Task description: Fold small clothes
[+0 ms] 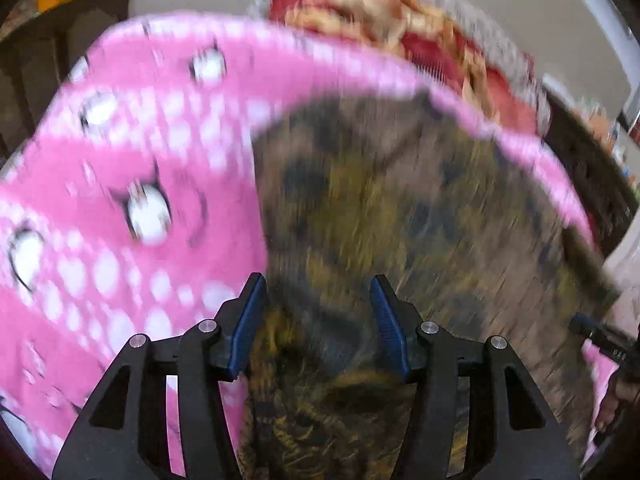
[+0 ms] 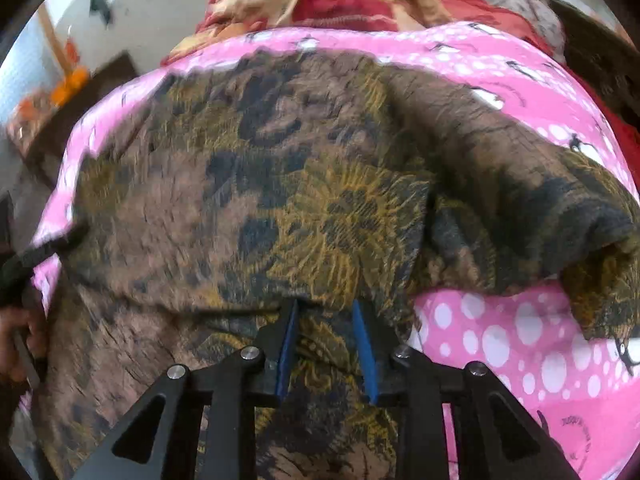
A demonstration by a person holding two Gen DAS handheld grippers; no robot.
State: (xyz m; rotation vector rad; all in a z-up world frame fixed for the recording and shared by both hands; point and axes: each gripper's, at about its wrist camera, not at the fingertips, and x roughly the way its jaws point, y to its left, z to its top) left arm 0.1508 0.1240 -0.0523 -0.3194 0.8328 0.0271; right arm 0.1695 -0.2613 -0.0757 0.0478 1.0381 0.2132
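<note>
The brown floral garment (image 2: 320, 208) lies on the pink spotted cloth (image 2: 520, 344) that covers the work surface; a red and cream patterned heap (image 2: 320, 4) sits beyond its far edge. The garment's right portion is turned over on itself, with a rumpled fold (image 2: 560, 216) standing proud.

Left tongs (image 1: 318, 292): spread, nothing between the pads, hovering above the garment near its left border. Right tongs (image 2: 324, 312): slightly parted at a ridge of the brown fabric; the pads do not appear to press on it (blur prevents certainty), so I judge the cloth released.

Judgement: a fold has been laid and let go. To do the step well, clear both tongs without dragging the fabric, then press the raised fold flat and square its edge with the layer beneath before the next fold. The loose weave may snag on a pad.
</note>
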